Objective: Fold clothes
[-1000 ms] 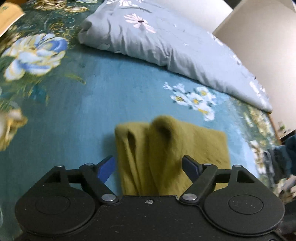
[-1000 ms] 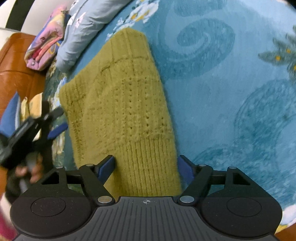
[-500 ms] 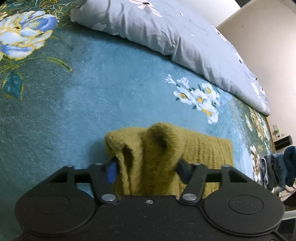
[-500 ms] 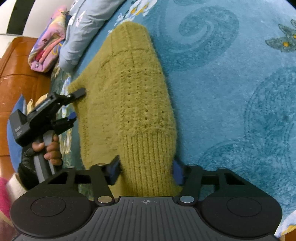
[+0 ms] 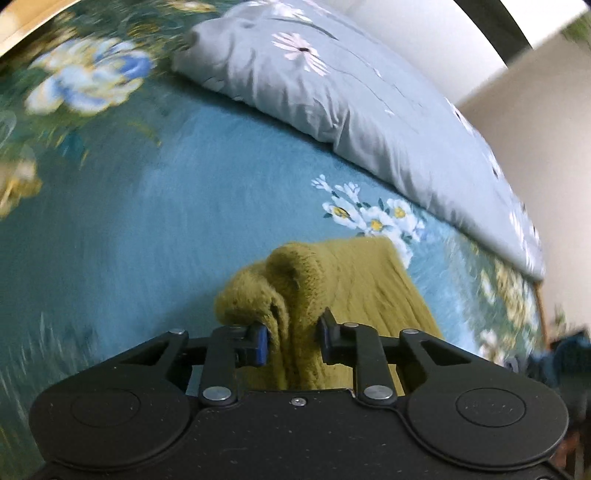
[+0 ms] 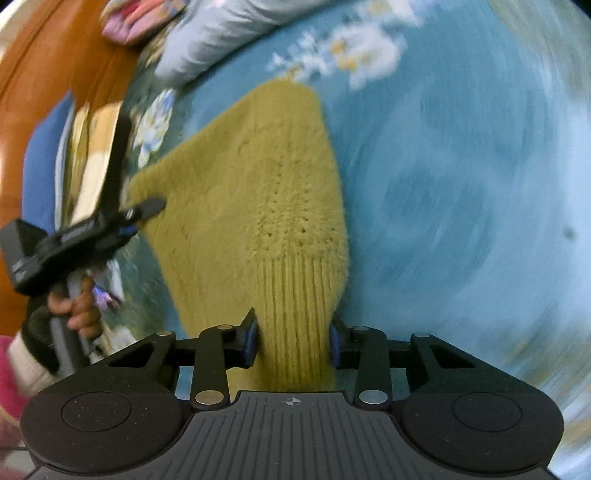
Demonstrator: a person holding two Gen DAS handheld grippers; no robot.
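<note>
An olive-yellow knitted sweater (image 6: 255, 192) lies folded on the teal flowered bedspread (image 6: 461, 206). My left gripper (image 5: 291, 339) is shut on a bunched corner of the sweater (image 5: 295, 280), which stands up in folds between the blue pads. My right gripper (image 6: 293, 339) is shut on the ribbed hem at the near end. In the right wrist view the left gripper (image 6: 74, 240) shows at the sweater's left edge, held by a hand.
A grey flowered pillow (image 5: 354, 96) lies across the back of the bed. A wooden headboard (image 6: 55, 62) and a pink bundle (image 6: 136, 18) are at the upper left of the right wrist view. Dark clothes (image 5: 565, 354) lie at the bed's right edge.
Both grippers have closed from open onto the sweater: the left on the bunched corner, the right on the ribbed hem. Both views now blur with motion.
</note>
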